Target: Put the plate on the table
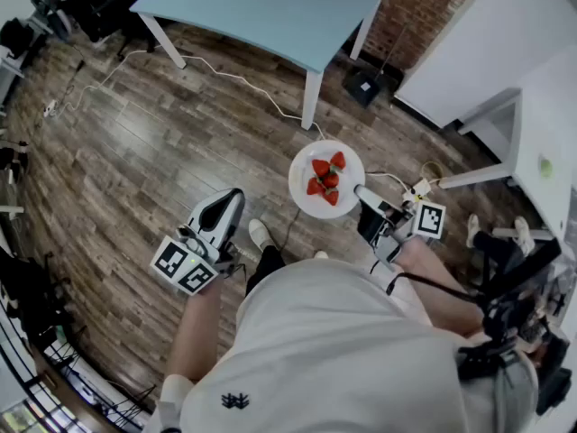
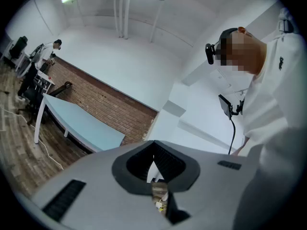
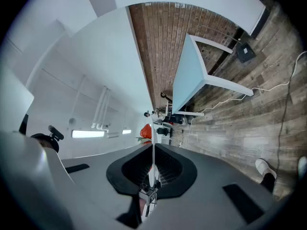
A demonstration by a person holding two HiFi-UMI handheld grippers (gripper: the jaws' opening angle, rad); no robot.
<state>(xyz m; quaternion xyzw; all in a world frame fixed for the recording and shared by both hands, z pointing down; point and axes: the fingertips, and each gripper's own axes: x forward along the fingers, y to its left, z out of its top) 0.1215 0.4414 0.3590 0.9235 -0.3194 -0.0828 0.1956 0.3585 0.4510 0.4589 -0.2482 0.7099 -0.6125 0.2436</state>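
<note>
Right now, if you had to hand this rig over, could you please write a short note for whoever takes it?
Left gripper: jaws together, nothing in them, held low.
Right gripper: jaws shut on the rim of the plate, which carries strawberries and is held level above the floor.
Table: ahead, bare top, not yet reached.
Done: plate is in the grip.
Left: carry it to the table, set it down, release.
</note>
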